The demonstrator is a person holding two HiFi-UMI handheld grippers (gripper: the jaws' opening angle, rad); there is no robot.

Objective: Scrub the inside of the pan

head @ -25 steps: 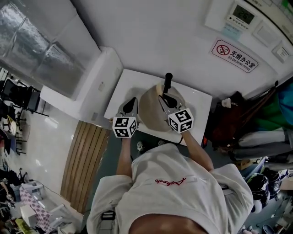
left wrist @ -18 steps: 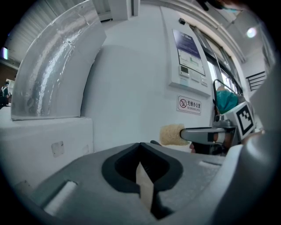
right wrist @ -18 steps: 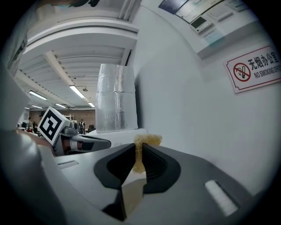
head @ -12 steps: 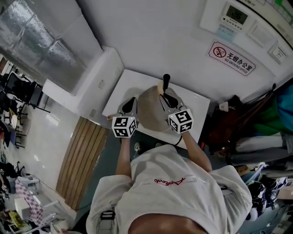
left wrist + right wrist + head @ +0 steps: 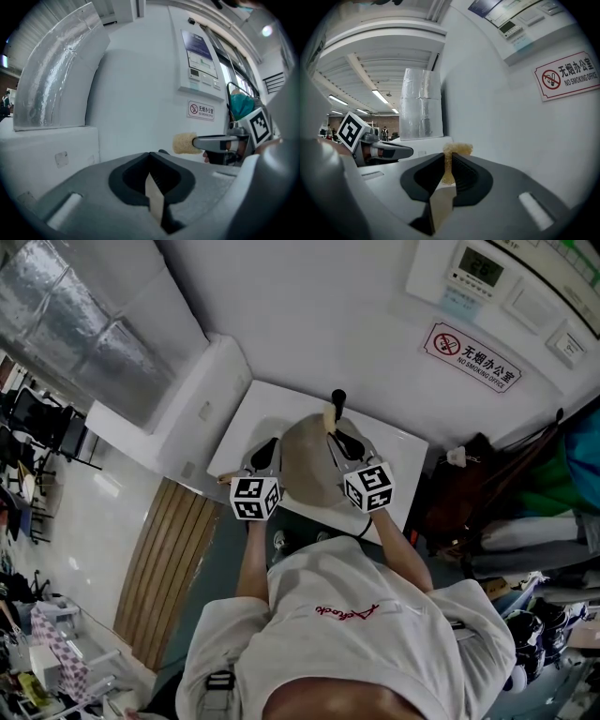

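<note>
Pan: a round, matte tan pan (image 5: 302,470) with a straight black handle (image 5: 338,401). It sits on the table between the two grippers, its handle pointing away toward the wall. From above I cannot tell whether its hollow or its underside faces up.
Table: a small white rectangular table (image 5: 255,411) with a smooth top, set against a plain white wall.
Left gripper: the left gripper (image 5: 271,448) is just beside the pan's left edge; whether it touches the pan cannot be made out. In its own view the grey plastic claw is pressed together, the dark ribbed pads meeting with nothing seen between them.
Right gripper: the right gripper (image 5: 332,433) reaches over the pan's far side, near the handle. Its claw is pinching the sponge.
Sponge: a pale yellow sponge (image 5: 457,150), coarse and fibrous, squeezed thin between the pads and bulging out above them.
Background: a duct (image 5: 84,343) wrapped in crinkled silver foil, and a flat, red-bordered no-smoking sign (image 5: 476,355) on the wall.
</note>
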